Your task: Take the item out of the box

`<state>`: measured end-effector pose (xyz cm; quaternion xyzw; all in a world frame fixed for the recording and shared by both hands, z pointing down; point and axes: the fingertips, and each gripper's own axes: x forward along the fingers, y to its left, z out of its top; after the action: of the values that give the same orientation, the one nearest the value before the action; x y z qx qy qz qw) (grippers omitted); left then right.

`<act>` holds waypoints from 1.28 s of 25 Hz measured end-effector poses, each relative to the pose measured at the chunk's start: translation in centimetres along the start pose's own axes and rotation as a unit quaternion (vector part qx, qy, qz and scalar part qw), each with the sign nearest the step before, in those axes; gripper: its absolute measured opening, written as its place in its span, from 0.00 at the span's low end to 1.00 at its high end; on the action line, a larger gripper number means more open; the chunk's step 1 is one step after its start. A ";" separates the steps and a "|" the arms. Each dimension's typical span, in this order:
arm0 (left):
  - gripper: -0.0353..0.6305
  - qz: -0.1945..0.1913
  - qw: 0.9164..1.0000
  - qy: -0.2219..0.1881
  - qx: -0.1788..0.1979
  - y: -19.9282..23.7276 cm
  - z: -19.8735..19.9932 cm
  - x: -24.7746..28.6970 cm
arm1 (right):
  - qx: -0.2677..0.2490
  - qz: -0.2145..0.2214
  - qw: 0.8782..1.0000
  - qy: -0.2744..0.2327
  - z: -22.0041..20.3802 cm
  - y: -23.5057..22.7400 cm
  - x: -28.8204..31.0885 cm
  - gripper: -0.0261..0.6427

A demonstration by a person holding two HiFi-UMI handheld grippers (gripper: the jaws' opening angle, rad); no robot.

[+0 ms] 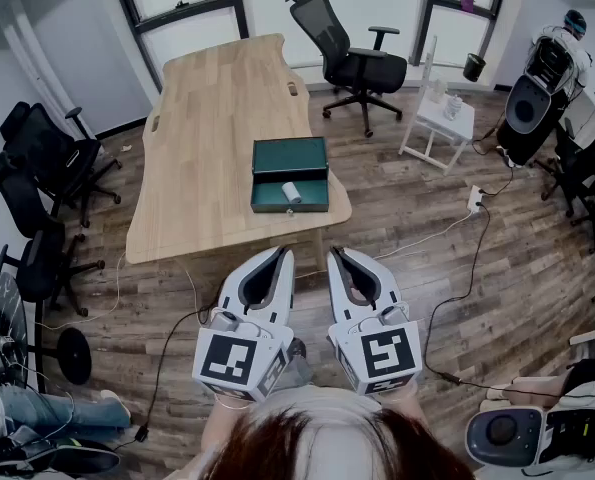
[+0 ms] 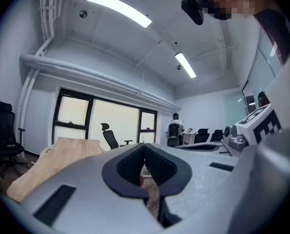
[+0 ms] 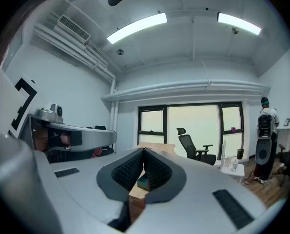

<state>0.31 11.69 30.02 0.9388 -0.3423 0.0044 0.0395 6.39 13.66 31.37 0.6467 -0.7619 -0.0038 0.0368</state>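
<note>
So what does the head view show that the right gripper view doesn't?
Only the head view: the inside of the open green box, with a white roll in it, and the cables on the floor. Only the right gripper view: the ceiling lights. Both: the wooden table and a black office chair.

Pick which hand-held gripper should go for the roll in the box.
Right, marginally: the right hand-held gripper has the green box in line with its shut jaws. Both hang short of the table.
</note>
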 end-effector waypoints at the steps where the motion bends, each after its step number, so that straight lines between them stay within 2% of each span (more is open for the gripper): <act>1: 0.07 -0.001 1.000 0.000 0.000 0.4 0.1 0.1 | 0.001 -0.004 1.000 -0.002 0.1 0.0 0.4 0.07; 8: 0.07 -0.006 1.000 0.001 0.003 3.3 0.2 1.3 | -0.016 0.000 0.999 0.038 -1.3 0.4 3.9 0.07; 14: 0.07 -0.015 1.000 0.003 -0.001 6.1 0.0 2.2 | 0.007 0.006 0.999 0.037 -1.4 1.3 6.8 0.07; 20: 0.07 -0.023 1.000 0.002 -0.006 8.8 -0.2 3.4 | -0.004 -0.002 0.999 0.045 -1.7 1.8 9.5 0.08; 26: 0.07 -0.024 0.999 0.015 -0.016 11.0 -1.1 3.8 | 0.034 0.001 0.999 0.042 -2.0 2.2 11.3 0.08; 28: 0.07 -0.028 1.000 0.007 -0.011 11.4 -1.1 4.0 | 0.032 -0.002 0.998 0.047 -2.3 2.2 11.6 0.08; 32: 0.07 -0.026 0.999 0.017 -0.020 12.4 -1.7 4.2 | 0.024 -0.006 0.998 0.058 -2.7 2.6 12.6 0.08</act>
<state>-4.37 -0.35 32.77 0.9461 -0.3171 0.0128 0.0644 2.00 1.73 34.85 0.6509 -0.7545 0.0521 0.0655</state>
